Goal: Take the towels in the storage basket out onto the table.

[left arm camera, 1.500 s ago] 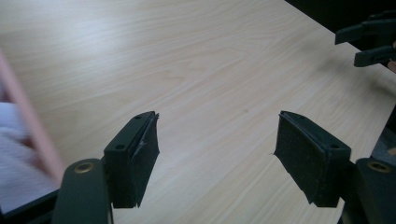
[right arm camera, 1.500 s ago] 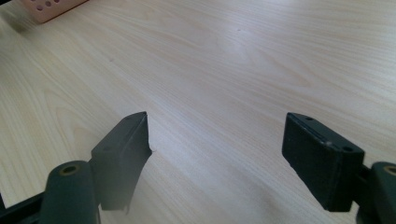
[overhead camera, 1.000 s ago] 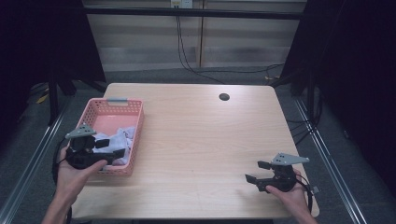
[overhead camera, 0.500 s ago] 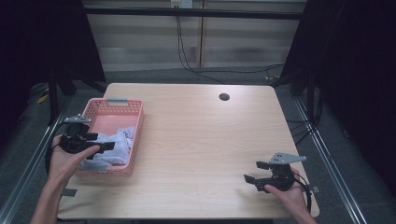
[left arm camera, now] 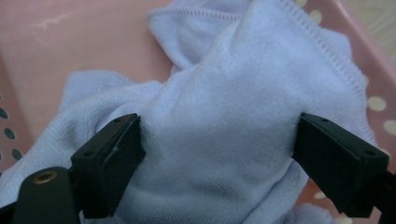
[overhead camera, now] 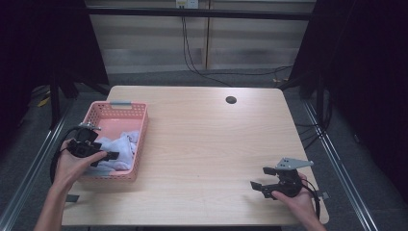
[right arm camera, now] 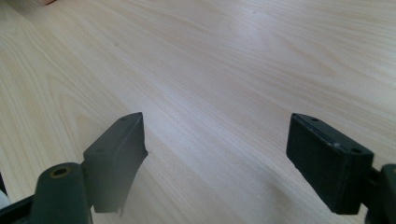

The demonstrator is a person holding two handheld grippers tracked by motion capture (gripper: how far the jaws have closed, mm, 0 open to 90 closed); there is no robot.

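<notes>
Towel (left arm camera: 224,140) lies bunched in our pink basket (overhead camera: 120,106); since a second ago our left gripper (overhead camera: 103,156) has dropped onto it, jaws just opening wide astride it, while our right gripper (overhead camera: 260,185) stays put, gaping over bare table (overhead camera: 207,144).

Looks like a lab recording cell, not a home or shop. Light wood surface (overhead camera: 207,144) with a cable grommet hole (overhead camera: 231,100) sits inside a metal frame: rails (overhead camera: 337,159) run along both sides at floor level. Black curtains (overhead camera: 365,72) close off left and right, dark crossbar (overhead camera: 192,12) overhead at the back. Wall socket (overhead camera: 187,4) up top, black cables (overhead camera: 192,53) hanging down from it over pale wall panels. Grey carpet floor (overhead camera: 29,144). Person works with handheld camera-carrying grippers, e.g. right gripper (overhead camera: 262,179) with a grey tracking plate: a data-capture rig. Pink plastic basket (overhead camera: 120,108) is the lone household item.
</notes>
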